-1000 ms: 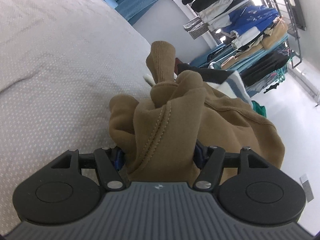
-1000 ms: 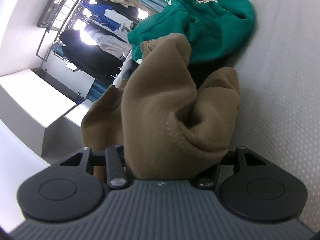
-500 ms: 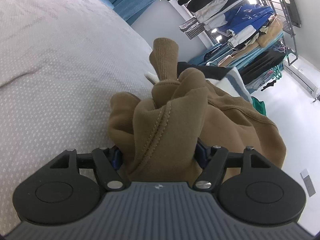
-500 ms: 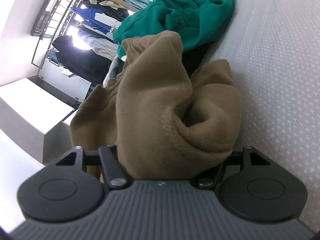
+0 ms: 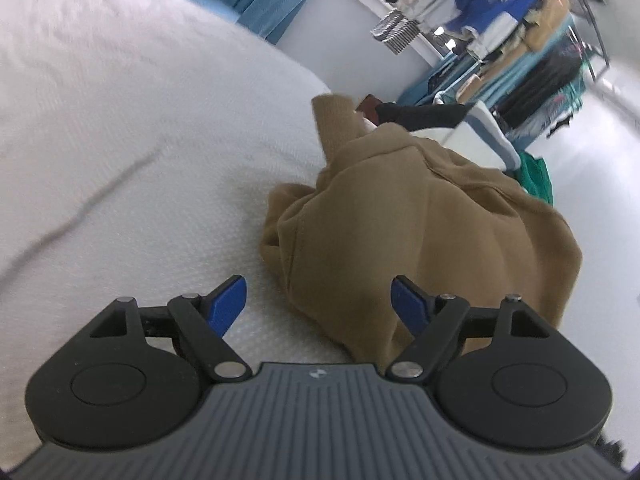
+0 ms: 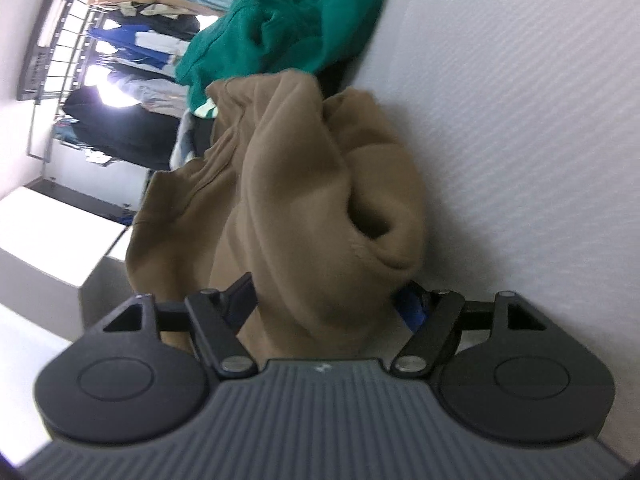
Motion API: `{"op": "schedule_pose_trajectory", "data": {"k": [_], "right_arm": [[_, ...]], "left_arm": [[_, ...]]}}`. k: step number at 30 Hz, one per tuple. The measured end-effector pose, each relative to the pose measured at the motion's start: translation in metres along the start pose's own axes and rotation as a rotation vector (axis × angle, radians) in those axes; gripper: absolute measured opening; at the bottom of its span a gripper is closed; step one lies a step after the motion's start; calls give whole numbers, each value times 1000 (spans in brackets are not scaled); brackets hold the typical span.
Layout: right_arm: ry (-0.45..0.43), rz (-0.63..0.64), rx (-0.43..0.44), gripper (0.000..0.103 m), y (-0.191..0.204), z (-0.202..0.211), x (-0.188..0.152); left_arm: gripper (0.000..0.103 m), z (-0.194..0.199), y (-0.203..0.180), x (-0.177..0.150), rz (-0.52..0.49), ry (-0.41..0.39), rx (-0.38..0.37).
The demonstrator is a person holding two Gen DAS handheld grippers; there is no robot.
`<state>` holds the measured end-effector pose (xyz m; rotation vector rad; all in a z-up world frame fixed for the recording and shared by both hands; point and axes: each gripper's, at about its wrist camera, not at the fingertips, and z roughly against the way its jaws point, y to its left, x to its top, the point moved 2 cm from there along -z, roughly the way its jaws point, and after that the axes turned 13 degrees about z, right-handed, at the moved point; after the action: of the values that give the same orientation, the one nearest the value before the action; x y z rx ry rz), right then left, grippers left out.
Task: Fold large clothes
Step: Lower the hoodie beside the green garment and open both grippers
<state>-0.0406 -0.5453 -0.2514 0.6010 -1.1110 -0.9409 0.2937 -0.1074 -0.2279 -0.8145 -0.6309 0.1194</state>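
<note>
Brown fleece, a large sweatshirt [image 5: 420,216], lies bunched on the white bedspread [image 5: 140,140] near the bed's edge, its long axis running away toward the far clothes rack [image 5: 520,40]. On the left, the left gripper [image 5: 319,300] is spread wide and grips nothing, the cloth lying just ahead and rightward against its right finger. On the right, the right gripper [image 6: 328,300] clamps a thick fold of it, a green garment [image 6: 288,20] beyond; I judge the right nearer.

Bright, motion-blurred, fisheye-warped edges, window glare
</note>
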Motion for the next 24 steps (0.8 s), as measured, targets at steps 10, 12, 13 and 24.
{"op": "schedule_pose_trajectory", "data": {"k": [10, 12, 13, 24], "right_arm": [[-16, 295, -224, 76, 70, 47, 22], [-45, 378, -234, 76, 91, 54, 24], [-57, 410, -228, 76, 99, 59, 26], [-140, 705, -195, 76, 210, 90, 37]], "left_arm": [[83, 75, -70, 1, -222, -50, 38], [83, 88, -86, 0, -253, -59, 39], [83, 95, -95, -1, -267, -63, 33], [83, 177, -169, -10, -415, -157, -17]]}}
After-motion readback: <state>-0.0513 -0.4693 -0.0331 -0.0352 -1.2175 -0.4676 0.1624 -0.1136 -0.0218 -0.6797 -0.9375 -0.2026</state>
